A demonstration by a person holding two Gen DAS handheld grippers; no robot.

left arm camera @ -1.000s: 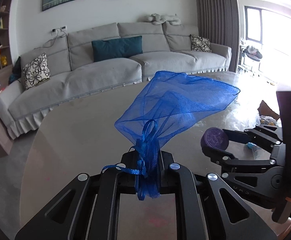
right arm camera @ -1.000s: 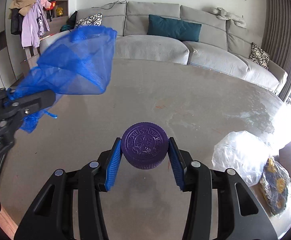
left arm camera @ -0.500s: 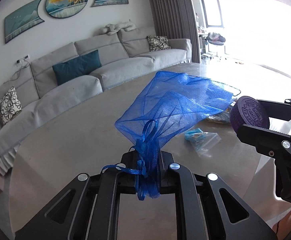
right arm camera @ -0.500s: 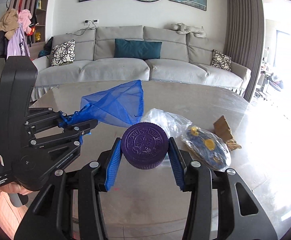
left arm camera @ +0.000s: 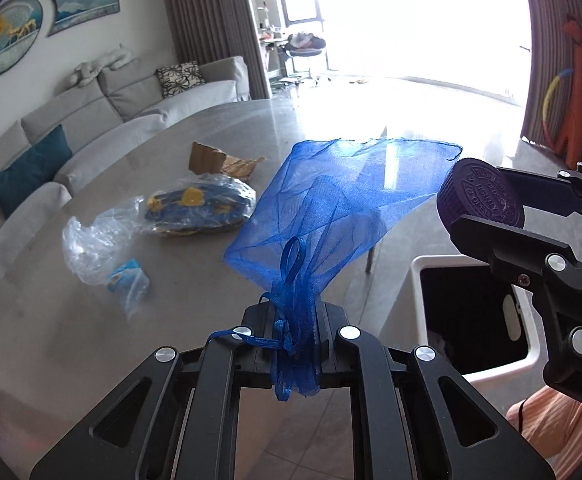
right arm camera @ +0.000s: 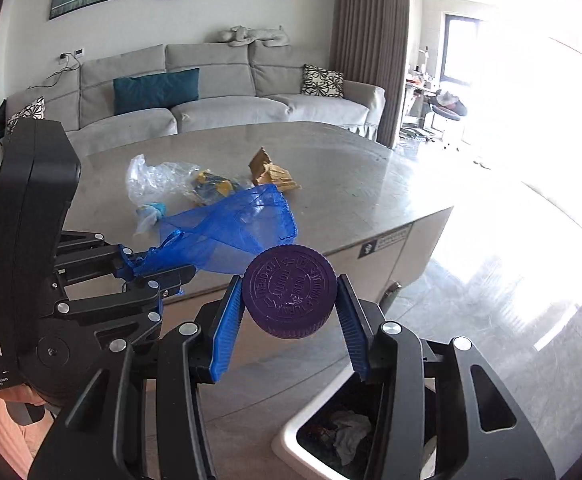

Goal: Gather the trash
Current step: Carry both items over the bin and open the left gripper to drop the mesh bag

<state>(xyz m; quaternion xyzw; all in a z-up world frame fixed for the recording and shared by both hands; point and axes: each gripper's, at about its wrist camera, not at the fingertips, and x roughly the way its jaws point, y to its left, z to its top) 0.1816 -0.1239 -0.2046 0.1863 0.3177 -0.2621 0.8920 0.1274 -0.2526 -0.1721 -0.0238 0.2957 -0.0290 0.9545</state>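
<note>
Carrying two items toward the white bin [right arm camera: 291, 436], the left gripper [left arm camera: 291, 316] clamps a blue mesh pouch [left arm camera: 343, 200], the right gripper [right arm camera: 290, 300] a purple cap [right arm camera: 290, 292]; clear plastic bag [left arm camera: 95, 240], wrapper [left arm camera: 199, 208] and cardboard scrap [left arm camera: 207, 157] remain on the far table [left arm camera: 71, 340].

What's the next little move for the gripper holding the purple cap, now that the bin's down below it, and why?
Probably ease the right gripper a little further over the white trash bin and then open it. Its pads clamp the purple cap, and the bin's open mouth sits just below and beyond the fingers, already holding crumpled trash, so a short carry should let the cap drop inside.
</note>
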